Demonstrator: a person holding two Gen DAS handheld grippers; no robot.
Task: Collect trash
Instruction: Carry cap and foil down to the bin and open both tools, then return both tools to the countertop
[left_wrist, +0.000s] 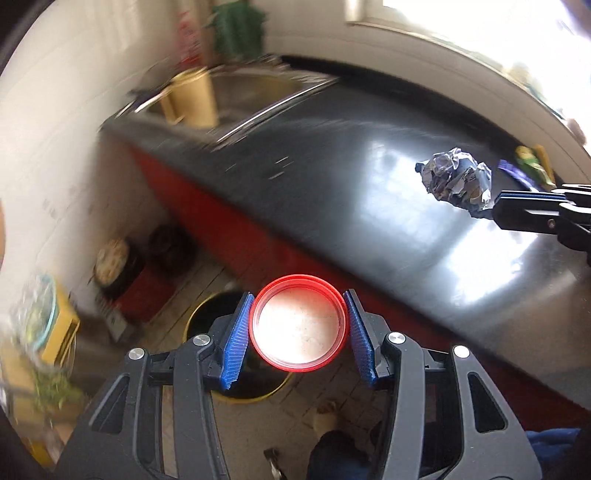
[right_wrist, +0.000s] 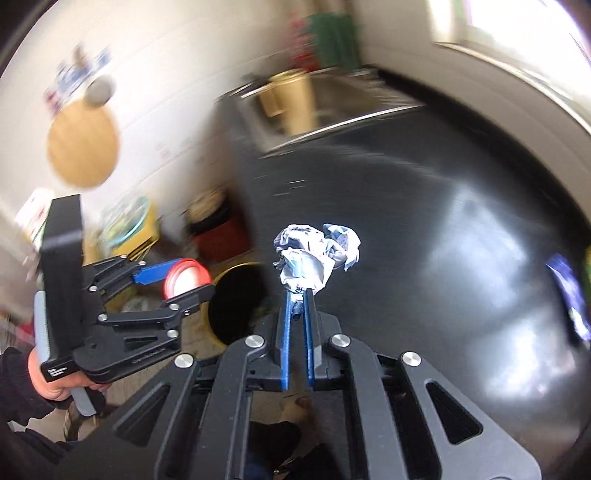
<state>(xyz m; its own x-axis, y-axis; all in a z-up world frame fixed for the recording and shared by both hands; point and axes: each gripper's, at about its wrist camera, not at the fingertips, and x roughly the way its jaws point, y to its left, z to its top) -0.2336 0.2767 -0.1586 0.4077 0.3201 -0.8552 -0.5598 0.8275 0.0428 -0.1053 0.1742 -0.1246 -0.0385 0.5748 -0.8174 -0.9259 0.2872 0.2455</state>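
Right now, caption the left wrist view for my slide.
Left gripper holds a red lid above the yellow-rimmed bin, while the right gripper carries crumpled paper over the dark counter.

1. I had the left hand-held gripper (left_wrist: 298, 328) raised, its two blue ribbed pads (left_wrist: 236, 343) set apart at moderate width and pressing the opposite edges of a red lid (left_wrist: 298, 325).
2. In the right wrist view, the left hand-held gripper (right_wrist: 177, 278) pointed rightward, and the person's left hand (right_wrist: 55, 384) was wrapped around its grey grip low at the left edge.
3. I had the right hand-held gripper (right_wrist: 298, 295) nearly closed, its blue fingers (right_wrist: 286, 332) almost parallel, pinching a crumpled wrapper (right_wrist: 314, 254) at the tips.
4. In the left wrist view, the right hand-held gripper (left_wrist: 491, 210) entered from the right edge.
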